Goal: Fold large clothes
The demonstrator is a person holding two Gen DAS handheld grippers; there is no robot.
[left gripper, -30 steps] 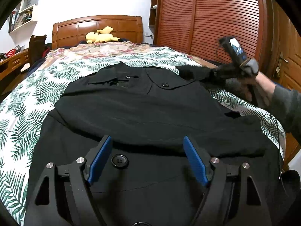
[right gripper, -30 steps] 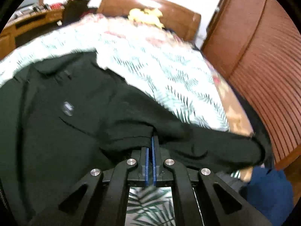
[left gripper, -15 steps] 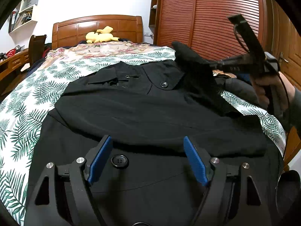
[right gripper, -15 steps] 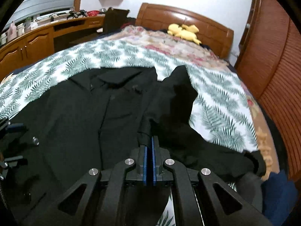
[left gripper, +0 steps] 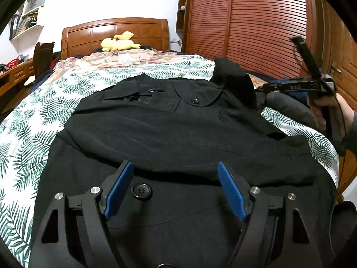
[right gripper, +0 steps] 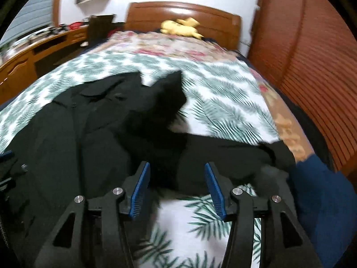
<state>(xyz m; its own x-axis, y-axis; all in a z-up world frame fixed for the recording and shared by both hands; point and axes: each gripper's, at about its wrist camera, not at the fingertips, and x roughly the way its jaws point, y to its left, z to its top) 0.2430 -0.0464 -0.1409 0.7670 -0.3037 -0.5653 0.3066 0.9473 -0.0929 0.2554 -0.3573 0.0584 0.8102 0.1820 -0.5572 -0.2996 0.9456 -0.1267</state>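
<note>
Right hand-held gripper (right gripper: 176,186) has just been opening, jaws clear, dropping the sleeve (right gripper: 165,102) ahead onto the coat (left gripper: 178,129). Left hand-held gripper (left gripper: 175,186) waits wide above it, holding nothing.

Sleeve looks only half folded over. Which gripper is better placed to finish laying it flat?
Right. The right gripper hangs open just behind the upright sleeve; the left gripper sits over the coat's hem.

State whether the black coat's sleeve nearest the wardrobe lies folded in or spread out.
Folded in: the sleeve lies over the black coat.
</note>
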